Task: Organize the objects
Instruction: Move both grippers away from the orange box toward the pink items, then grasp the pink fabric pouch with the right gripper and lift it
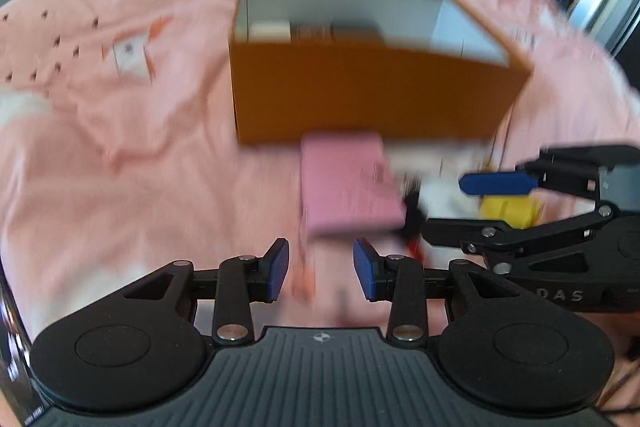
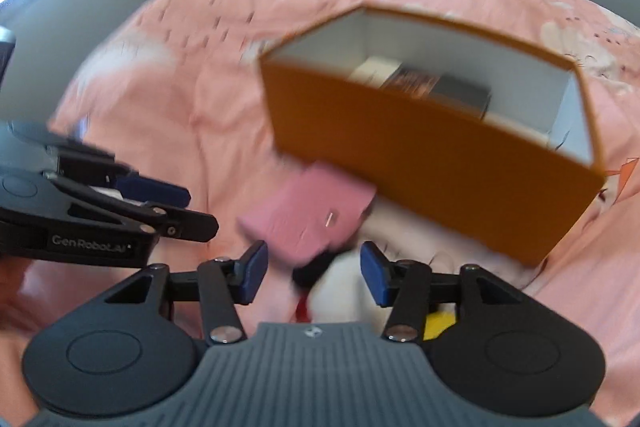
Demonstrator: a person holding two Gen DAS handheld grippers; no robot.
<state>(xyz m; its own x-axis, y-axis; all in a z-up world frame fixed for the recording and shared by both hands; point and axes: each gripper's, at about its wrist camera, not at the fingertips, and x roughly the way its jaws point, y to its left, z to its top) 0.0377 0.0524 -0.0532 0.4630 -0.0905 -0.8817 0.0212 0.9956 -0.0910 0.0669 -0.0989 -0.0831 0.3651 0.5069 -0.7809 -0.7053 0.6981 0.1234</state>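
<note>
Left claw (image 1: 320,269): nearest the lens; pads apart, released, nothing between them; hangs above the bedspread just short of the pink box.
Bedspread (image 1: 120,167): pink, rumpled, covers the bed; carries everything.
Pink box (image 1: 348,183): flat, small, lies on the bedspread; far end touches or nearly touches the base of the orange box, blur prevents telling which.
Orange box (image 1: 360,95): open top, white inside; several small packs (image 1: 312,31) already stand along its back wall.
Plush toy (image 2: 340,291): white with black, red and yellow parts, blurred; lies just right of the pink box.
Right claw (image 2: 312,271): released, pads spread, directly over the plush toy, not gripping.
Step in hand (judgement): approach; loose items in front of the orange box remain to be stowed.
Next move (judgement): each claw lowers around its target, left on the pink box, right on the plush toy, closes, lifts over the front wall.
Risk: soft bedding gives under pressure; flat box edges sit low.
</note>
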